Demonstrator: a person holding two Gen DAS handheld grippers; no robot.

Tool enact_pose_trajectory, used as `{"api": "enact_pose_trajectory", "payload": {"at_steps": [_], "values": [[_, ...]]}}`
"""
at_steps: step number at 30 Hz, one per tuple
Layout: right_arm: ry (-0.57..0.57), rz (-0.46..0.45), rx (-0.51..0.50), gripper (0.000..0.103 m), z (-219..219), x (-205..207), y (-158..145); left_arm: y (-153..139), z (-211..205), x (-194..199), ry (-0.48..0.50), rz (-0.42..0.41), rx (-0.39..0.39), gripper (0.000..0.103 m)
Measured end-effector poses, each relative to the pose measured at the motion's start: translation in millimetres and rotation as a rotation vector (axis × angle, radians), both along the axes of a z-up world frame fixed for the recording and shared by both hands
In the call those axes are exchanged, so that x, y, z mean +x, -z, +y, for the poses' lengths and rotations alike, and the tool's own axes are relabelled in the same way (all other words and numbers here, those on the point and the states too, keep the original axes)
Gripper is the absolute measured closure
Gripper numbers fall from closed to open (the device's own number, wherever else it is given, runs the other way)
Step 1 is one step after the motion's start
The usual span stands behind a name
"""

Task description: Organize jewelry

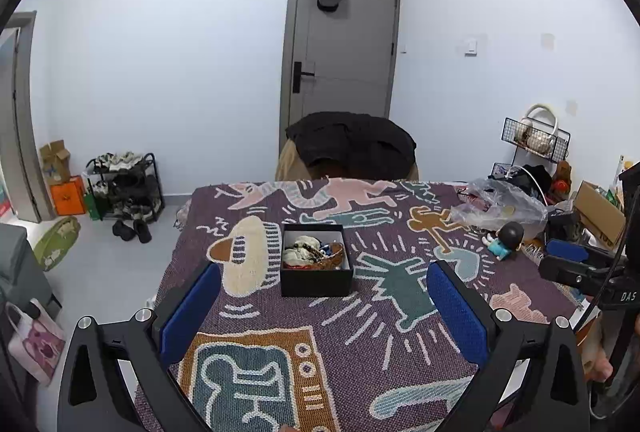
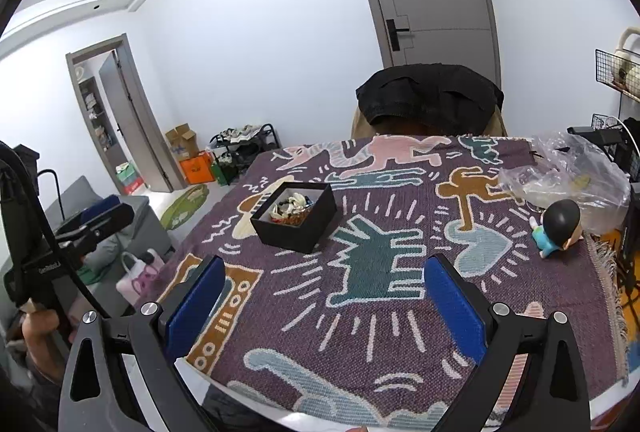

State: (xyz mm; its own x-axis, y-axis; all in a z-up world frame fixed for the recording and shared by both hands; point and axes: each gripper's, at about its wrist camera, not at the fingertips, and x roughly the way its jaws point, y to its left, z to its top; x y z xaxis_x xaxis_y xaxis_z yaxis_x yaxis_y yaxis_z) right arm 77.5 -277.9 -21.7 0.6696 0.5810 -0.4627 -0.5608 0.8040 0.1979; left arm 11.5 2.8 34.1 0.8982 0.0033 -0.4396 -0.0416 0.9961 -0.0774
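Patterned cloth covers the table (image 1: 400, 332). At frame centre in the left wrist view, the black jewelry box (image 1: 316, 260) sits dead ahead of the empty, spread left gripper (image 1: 324, 308). The right gripper (image 2: 324, 304), likewise spread, sees it upper left, so the left is likely nearer.

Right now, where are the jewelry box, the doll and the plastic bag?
box (image 1: 316, 284): left wrist view, front wall.
doll (image 2: 563, 211): right wrist view, black hair.
bag (image 2: 588, 175): right wrist view, crumpled middle.
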Motion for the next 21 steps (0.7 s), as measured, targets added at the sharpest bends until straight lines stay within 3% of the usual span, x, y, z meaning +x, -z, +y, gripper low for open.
{"api": "enact_pose_trajectory", "payload": {"at_steps": [21], "values": [[0.005,0.013,-0.002,0.003,-1,5,3,0,-11,0,-0.012,-0.001,0.057,0.0]]}}
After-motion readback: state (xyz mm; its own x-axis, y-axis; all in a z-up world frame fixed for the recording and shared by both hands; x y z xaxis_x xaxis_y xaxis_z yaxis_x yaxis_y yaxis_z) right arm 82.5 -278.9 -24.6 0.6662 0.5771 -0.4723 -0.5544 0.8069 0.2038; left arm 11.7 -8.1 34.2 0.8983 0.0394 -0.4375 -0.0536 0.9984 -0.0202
